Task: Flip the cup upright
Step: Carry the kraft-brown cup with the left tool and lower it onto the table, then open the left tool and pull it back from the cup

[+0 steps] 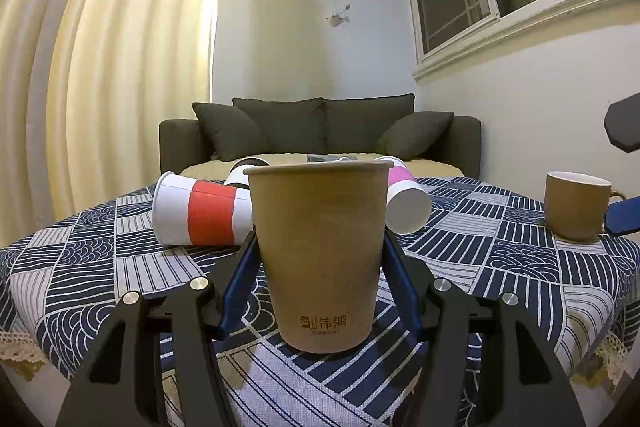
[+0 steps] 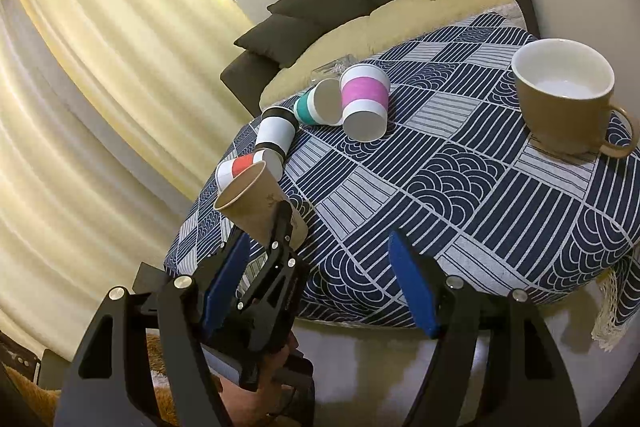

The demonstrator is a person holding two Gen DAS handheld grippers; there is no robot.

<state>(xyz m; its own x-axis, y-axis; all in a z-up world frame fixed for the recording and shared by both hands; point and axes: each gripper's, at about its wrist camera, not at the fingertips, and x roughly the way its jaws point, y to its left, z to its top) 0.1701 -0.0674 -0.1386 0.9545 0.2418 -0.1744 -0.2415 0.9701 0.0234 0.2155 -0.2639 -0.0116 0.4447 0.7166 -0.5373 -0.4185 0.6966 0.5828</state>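
A brown paper cup stands upright, mouth up, between the blue fingers of my left gripper, its base on or just above the patterned tablecloth. The left gripper is shut on it. The right wrist view shows the same cup held by the left gripper near the table's left edge. My right gripper is open and empty, above the table's near edge. A red-banded cup, a pink-banded cup, a black-banded cup and a teal-banded cup lie on their sides.
A brown ceramic mug stands upright at the right of the table; it also shows in the left wrist view. A dark sofa stands behind the table, a curtain at the left. A lace fringe hangs from the cloth's edge.
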